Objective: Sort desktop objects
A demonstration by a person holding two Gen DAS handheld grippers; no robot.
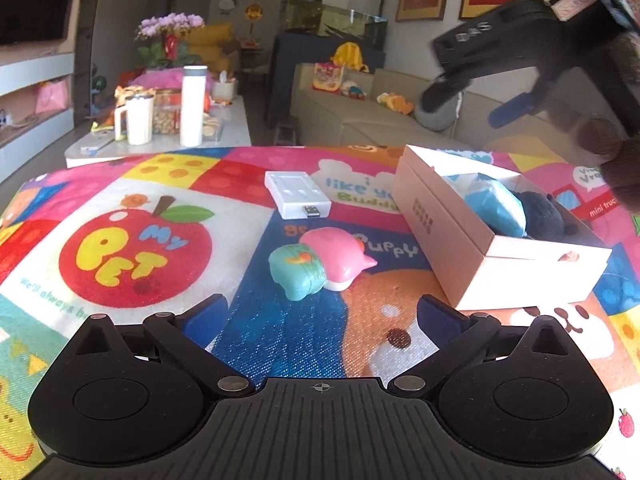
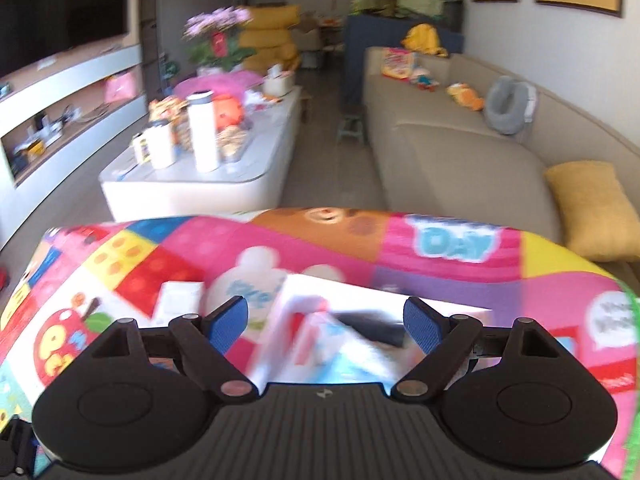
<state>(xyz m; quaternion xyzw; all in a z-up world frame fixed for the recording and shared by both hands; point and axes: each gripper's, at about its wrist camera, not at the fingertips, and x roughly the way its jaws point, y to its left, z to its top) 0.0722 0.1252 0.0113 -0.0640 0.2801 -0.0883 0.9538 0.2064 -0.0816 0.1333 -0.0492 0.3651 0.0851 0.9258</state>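
A pink and teal squishy toy [image 1: 318,266] lies on the colourful mat [image 1: 120,208], just ahead of my open, empty left gripper [image 1: 322,316]. A white card box [image 1: 460,240] at the right holds a light blue item [image 1: 496,206] and a dark plush item [image 1: 540,212]. A white USB adapter [image 1: 298,194] lies behind the toy. My right gripper [image 1: 472,106] hangs open high over the box. In the blurred right wrist view my right gripper [image 2: 326,322] is open and empty above the box [image 2: 344,320], with the adapter [image 2: 178,302] to its left.
Beyond the mat's far edge are a white coffee table [image 2: 192,196] with bottles and snacks, a beige sofa [image 2: 452,152] and a yellow cushion [image 2: 592,208]. The mat is bare at the left over the apple print [image 1: 132,256].
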